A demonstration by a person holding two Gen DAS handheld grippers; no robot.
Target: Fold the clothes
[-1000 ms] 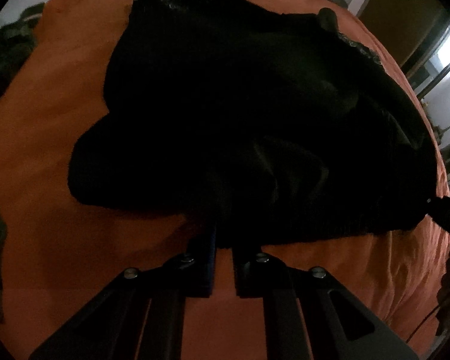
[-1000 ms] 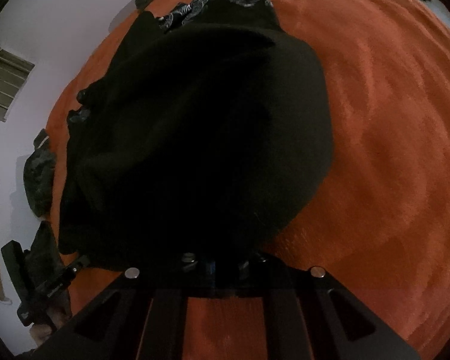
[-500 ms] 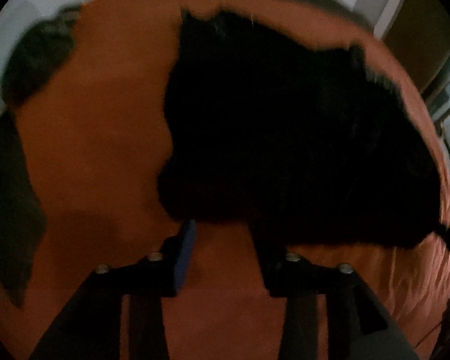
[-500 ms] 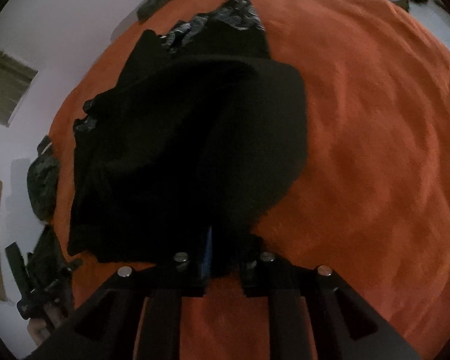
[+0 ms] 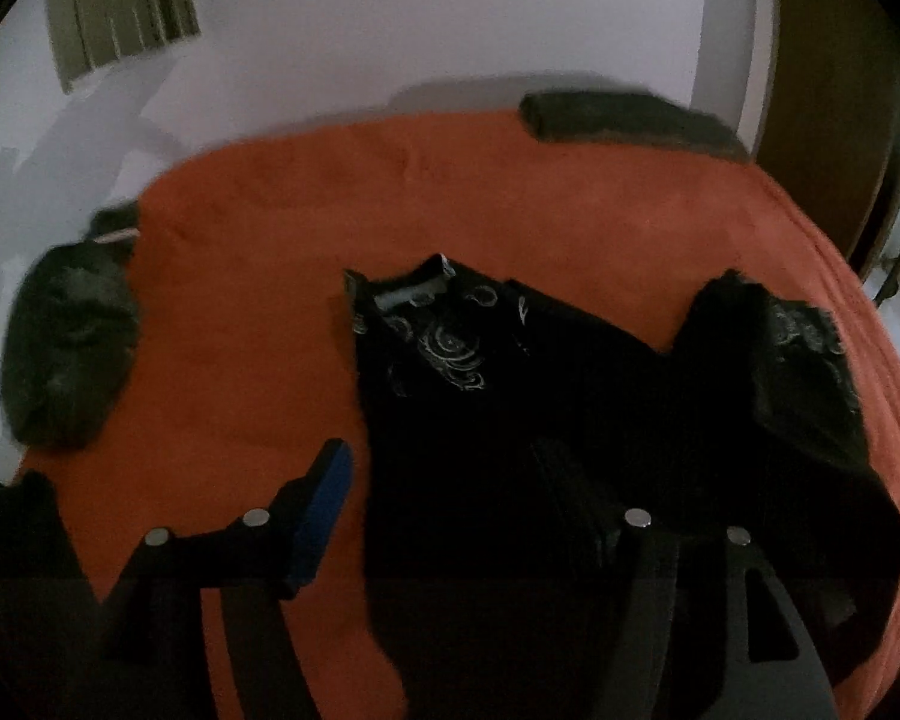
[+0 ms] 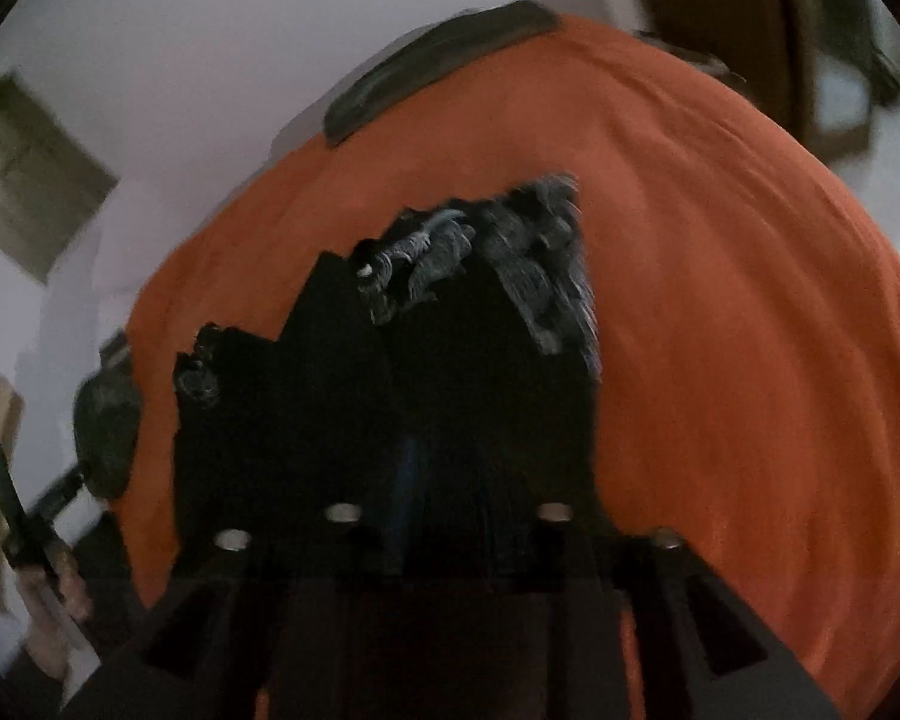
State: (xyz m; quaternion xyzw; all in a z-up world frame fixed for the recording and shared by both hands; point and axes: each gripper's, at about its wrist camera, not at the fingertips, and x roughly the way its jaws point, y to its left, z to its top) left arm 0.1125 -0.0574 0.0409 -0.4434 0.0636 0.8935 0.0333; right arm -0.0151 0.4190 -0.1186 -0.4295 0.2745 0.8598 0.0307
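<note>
Black garment (image 5: 510, 420) spread on orange bed (image 5: 258, 360). Left tool (image 5: 450, 498) opening, cloth beneath but ungripped; right tool (image 6: 450, 516) opening, hold on cloth unclear. Fold best smoothed flat, edges aligned, before regrasp

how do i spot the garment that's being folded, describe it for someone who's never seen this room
Find the orange bedspread that covers the bed. The black garment lies on it, just ahead of both grippers. Unlike the plain dark bundle at the bed's edge, it shows a white swirl print.
</note>
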